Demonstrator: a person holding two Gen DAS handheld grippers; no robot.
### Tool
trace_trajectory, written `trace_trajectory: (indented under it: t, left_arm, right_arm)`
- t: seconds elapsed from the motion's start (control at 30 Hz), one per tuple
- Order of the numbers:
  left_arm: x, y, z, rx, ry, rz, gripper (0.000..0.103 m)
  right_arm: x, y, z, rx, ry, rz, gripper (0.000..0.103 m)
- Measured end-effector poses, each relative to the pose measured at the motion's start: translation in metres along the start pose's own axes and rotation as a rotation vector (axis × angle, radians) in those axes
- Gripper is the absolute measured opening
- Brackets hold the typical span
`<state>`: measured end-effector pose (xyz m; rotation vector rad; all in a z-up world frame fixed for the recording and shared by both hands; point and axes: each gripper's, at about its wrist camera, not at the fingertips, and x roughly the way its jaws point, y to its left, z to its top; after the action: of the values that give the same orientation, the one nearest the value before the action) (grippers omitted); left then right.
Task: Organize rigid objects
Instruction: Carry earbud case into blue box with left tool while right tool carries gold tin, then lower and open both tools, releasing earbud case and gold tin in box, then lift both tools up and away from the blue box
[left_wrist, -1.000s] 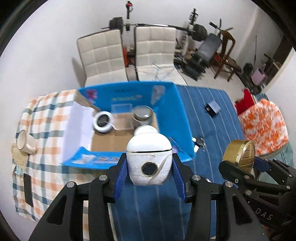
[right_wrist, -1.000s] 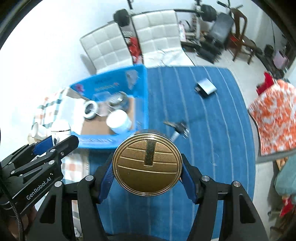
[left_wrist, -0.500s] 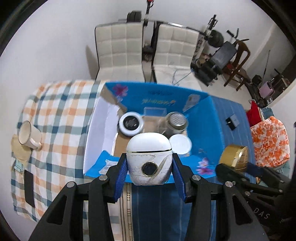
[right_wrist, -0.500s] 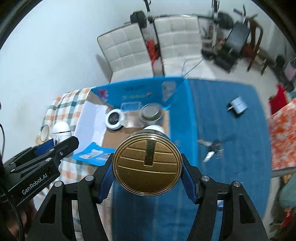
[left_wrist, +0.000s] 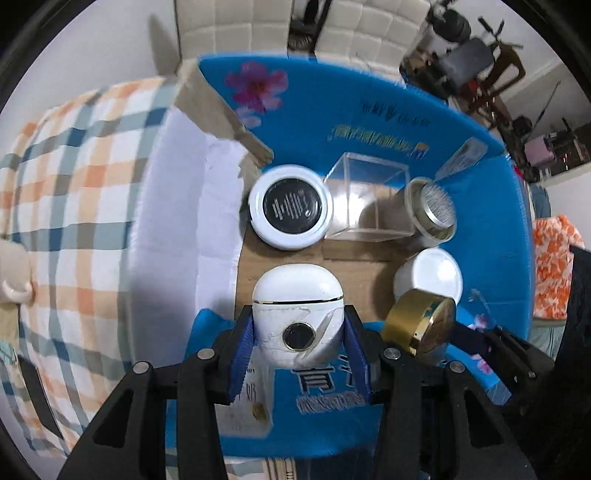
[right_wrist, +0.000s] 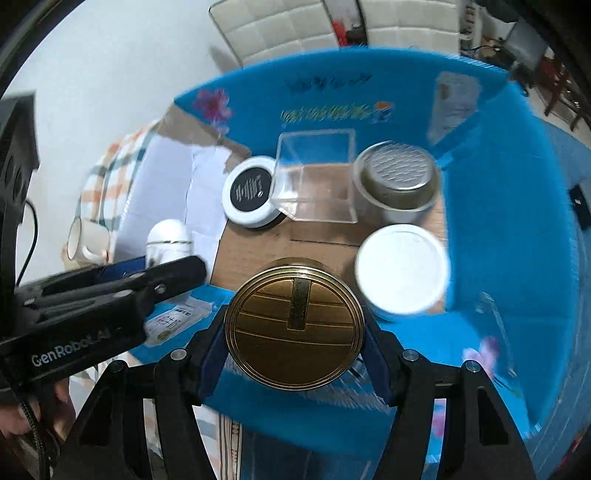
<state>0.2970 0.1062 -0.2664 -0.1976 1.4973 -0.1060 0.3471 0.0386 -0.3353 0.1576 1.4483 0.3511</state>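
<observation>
My left gripper (left_wrist: 297, 345) is shut on a white egg-shaped case (left_wrist: 297, 314) with a dark round button, held over the near edge of the open blue cardboard box (left_wrist: 369, 114). My right gripper (right_wrist: 293, 332) is shut on a round gold tin (right_wrist: 293, 323), also over the box's near flap. The gold tin (left_wrist: 417, 321) shows at the right in the left wrist view; the white case (right_wrist: 168, 238) shows at the left in the right wrist view. Inside the box lie a white-rimmed black disc (left_wrist: 290, 206), a clear cube (left_wrist: 365, 199), a metal-lidded jar (left_wrist: 428, 214) and a white-lidded jar (left_wrist: 428, 280).
The box (right_wrist: 509, 177) stands on a table with a checked cloth (left_wrist: 74, 192) on the left and a blue striped cloth. A cream mug (right_wrist: 85, 236) sits at the left. White chairs (right_wrist: 280, 26) stand behind the table.
Both grippers have moved forward and down toward the box with their objects still held. The box interior now fills both views.
</observation>
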Motion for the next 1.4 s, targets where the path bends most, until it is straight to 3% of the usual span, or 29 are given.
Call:
trace_trajectory:
  t: [0.6,0.8,0.97,1.1,1.27,1.4]
  left_arm:
    - [0.059,0.022,0.017,-0.032,0.229,-0.029,0.045]
    - [0.060,0.013,0.017,-0.014,0.232,-0.002,0.056]
    - [0.045,-0.001,0.008,-0.008,0.209,-0.010,0.079]
    - [0.025,-0.013,0.000,0.026,0.138,0.046,0.099]
    - [-0.009,-0.029,-0.010,0.046,0.032,0.093,0.100]
    - [-0.044,-0.039,-0.016,0.065,-0.066,0.140,0.100]
  right_arm:
    - [0.077,-0.021,0.020,0.099,0.195,0.022,0.068]
    - [0.079,-0.028,0.016,0.111,0.204,-0.007,0.076]
    - [0.059,-0.032,0.007,0.124,0.181,-0.054,0.083]
    - [0.032,-0.030,-0.001,0.097,0.128,-0.130,0.087]
    - [0.006,-0.031,-0.009,0.096,0.080,-0.201,0.088]
    - [-0.023,-0.028,-0.012,0.113,0.022,-0.196,0.089]
